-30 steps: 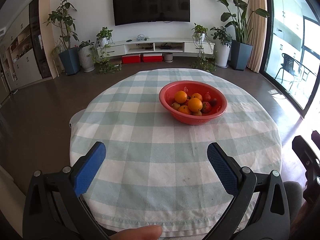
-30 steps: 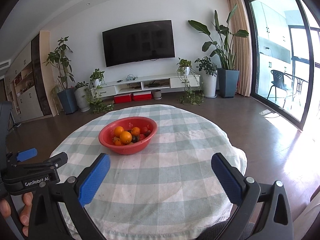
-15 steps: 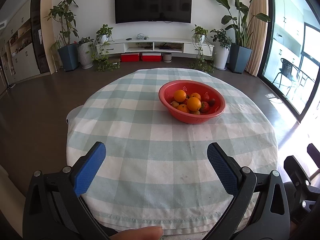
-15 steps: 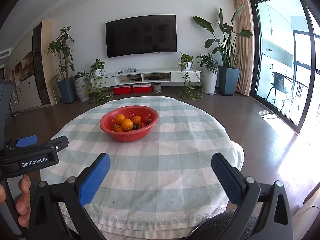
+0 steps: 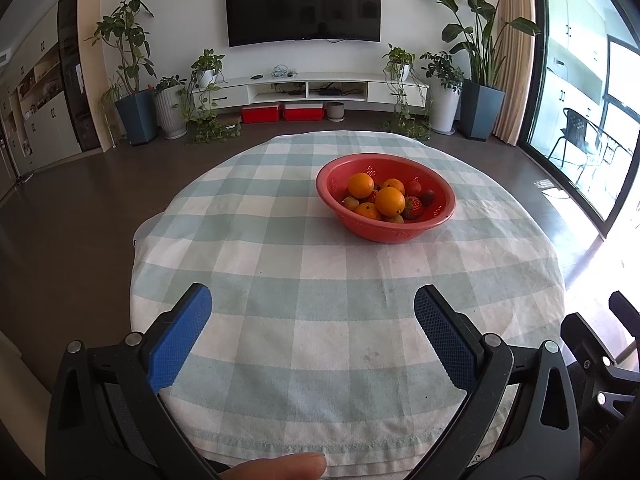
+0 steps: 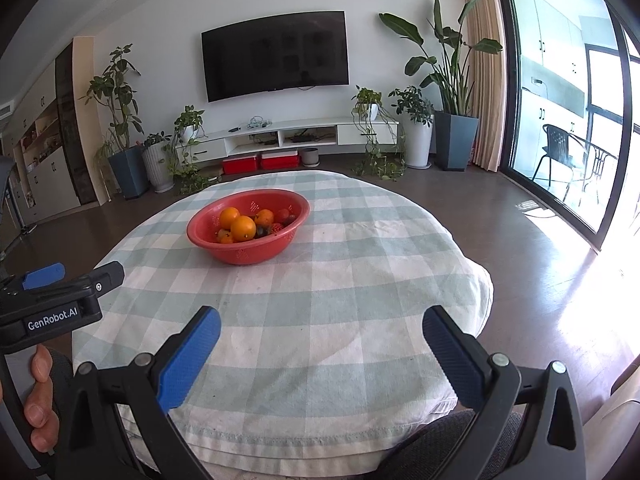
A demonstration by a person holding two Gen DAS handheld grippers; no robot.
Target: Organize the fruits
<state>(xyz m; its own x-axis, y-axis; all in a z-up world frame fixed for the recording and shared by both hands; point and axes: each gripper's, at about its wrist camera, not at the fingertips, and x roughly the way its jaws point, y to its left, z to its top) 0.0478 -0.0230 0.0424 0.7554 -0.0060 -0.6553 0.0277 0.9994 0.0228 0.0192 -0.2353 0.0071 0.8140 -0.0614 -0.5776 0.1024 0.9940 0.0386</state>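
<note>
Bowl lay ahead-right of left gripper, ahead-left of right gripper; both jaws released, empty.

Matt checked cloth tablecloth; smooth perforated plastic bowl; glossy floor.

My left gripper and right gripper hover side by side over the near edge of the table. Beyond them a bowl stands on the table, holding oranges and a strawberry. Behind the table, a television hangs above a low cabinet.
</note>
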